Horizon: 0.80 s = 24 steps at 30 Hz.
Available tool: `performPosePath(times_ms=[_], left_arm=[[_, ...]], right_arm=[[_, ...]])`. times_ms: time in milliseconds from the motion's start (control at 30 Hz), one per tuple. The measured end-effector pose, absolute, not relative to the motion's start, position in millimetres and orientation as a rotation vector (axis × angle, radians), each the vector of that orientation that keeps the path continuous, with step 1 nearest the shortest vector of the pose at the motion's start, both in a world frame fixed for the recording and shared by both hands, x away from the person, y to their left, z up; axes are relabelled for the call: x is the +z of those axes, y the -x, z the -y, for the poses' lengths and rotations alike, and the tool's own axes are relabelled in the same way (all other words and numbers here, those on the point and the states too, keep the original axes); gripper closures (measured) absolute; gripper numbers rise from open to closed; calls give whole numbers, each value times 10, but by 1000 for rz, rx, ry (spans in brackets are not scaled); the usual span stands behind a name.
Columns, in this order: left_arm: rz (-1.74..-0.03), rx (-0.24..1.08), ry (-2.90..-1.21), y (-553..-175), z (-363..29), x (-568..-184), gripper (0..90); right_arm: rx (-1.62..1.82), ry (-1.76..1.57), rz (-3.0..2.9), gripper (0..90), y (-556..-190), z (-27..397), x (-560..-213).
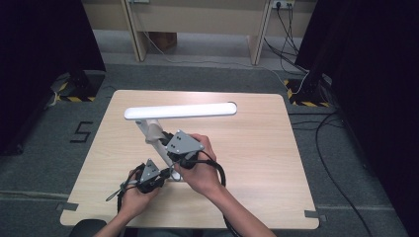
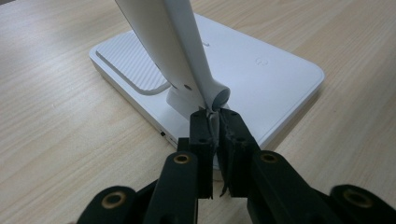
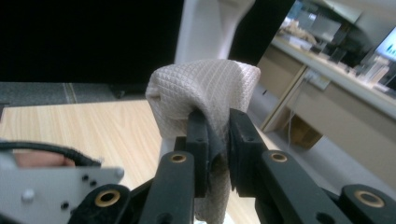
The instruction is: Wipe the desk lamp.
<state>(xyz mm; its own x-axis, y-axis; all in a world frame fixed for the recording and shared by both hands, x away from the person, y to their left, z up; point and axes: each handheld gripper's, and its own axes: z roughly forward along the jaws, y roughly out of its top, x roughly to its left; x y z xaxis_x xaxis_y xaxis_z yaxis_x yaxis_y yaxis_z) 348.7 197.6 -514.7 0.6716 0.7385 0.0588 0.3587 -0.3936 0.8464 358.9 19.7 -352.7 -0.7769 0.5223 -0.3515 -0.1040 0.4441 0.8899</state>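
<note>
Left fingers (image 2: pixel 215 122) clamped on lamp (image 2: pixel 261 77) hinge tab | right fingers (image 3: pixel 217 122) gripping cloth (image 3: pixel 205 88)

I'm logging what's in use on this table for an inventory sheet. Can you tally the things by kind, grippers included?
Desk lamp: 1
Cloth: 1
Grippers: 2, the left gripper and the right gripper
Table: 1
Total: 5

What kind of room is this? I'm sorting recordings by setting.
Probably a lab or office workroom: a wooden table on grey carpet, black curtains at both sides, cables running to wall sockets.
</note>
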Motion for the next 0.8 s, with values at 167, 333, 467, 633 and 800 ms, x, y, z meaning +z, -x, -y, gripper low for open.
performPosePath(times_ms=[167, 333, 467, 633, 800], left_arm=[[-844, 552, -2007, -3487, -1975, -5148, 835], [-843, 550, -2010, -3485, -1973, -5148, 835], [-841, 555, -2011, -3484, -1973, -5148, 834], [-839, 559, -2012, -3486, -1970, -5149, 834], [-837, 564, -2011, -3485, -1966, -5151, 834]], right_arm=[[1356, -315, -2057, 807, -3538, -279, -3441], [1385, -296, -2026, 807, -3518, -320, -3353], [1414, -298, -2008, 807, -3502, -330, -3295], [1425, -305, -2004, 806, -3500, -328, -3268], [1425, -305, -2008, 806, -3497, -332, -3268]])
